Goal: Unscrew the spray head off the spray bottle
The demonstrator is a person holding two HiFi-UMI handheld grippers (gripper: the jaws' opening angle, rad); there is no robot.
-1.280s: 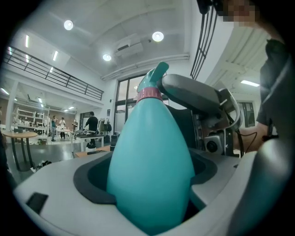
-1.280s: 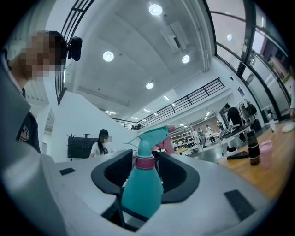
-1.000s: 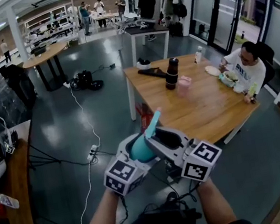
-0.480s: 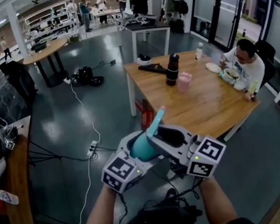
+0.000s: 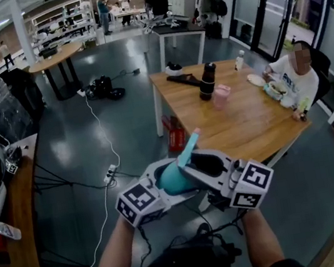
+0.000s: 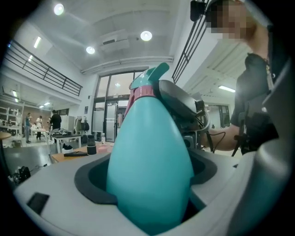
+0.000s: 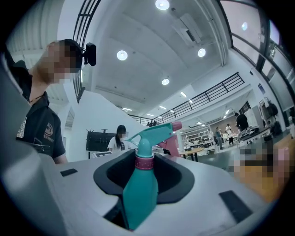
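Grey floor [image 5: 67,178] below spray bottle [image 5: 173,178]

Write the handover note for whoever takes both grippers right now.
Left gripper: shut on the teal body of the spray bottle, held in the air in front of the person.
Right gripper: jaws wide around the bottle's neck, just below the pink collar; whether they press is unclear.
Spray head: on the bottle, pointing away from the person.
Done: bottle braced.
Left: grip at the collar, unscrew the head, lift it off.
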